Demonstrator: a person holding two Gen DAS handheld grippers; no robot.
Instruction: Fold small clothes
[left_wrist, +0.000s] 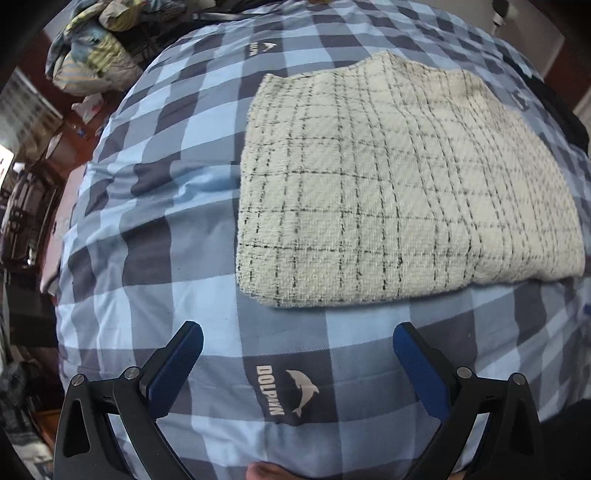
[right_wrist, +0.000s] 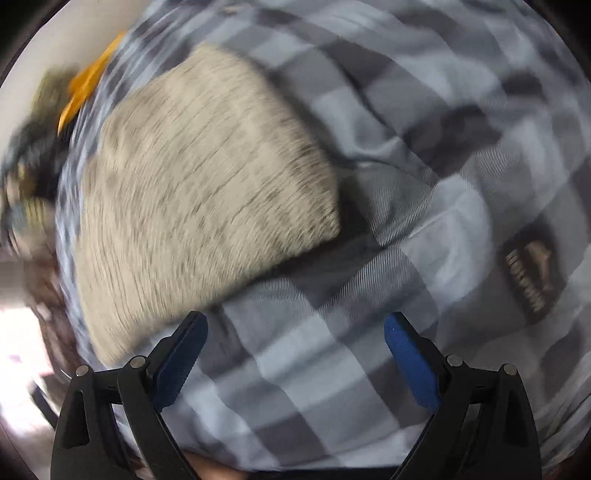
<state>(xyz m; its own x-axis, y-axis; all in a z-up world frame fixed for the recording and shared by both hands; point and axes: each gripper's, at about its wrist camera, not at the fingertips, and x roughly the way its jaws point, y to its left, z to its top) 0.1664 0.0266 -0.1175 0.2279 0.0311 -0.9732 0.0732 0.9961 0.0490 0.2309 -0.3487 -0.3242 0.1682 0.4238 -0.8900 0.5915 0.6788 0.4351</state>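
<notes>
Blue and grey checked bedding (left_wrist: 207, 229) covers the whole surface under me, and on it lies the folded cream garment (left_wrist: 399, 199) with thin dark grid lines. It rests flat, folded into a thick rectangle, its near edge turned toward my left gripper (left_wrist: 297, 341). The garment is ahead of these fingers and a little to their right side, near but apart from them; a strip of bare bedding lies between. My left fingers (left_wrist: 181, 354) are spread wide and hold nothing. Just between and below them a dark square carries the word DOLPHIN with a white dolphin print (left_wrist: 303, 391).

From the right wrist camera, which is much blurred, the same garment (right_wrist: 199, 199) lies ahead and to the left of my right gripper (right_wrist: 295, 332), its near corner close to the left finger (right_wrist: 181, 354), though I cannot tell if they touch. These fingers are also spread wide, with nothing inside. Something orange (right_wrist: 88, 85) shows behind the garment, and a bundle of patterned cloth (left_wrist: 92, 55) sits beyond the bed's far left edge.
</notes>
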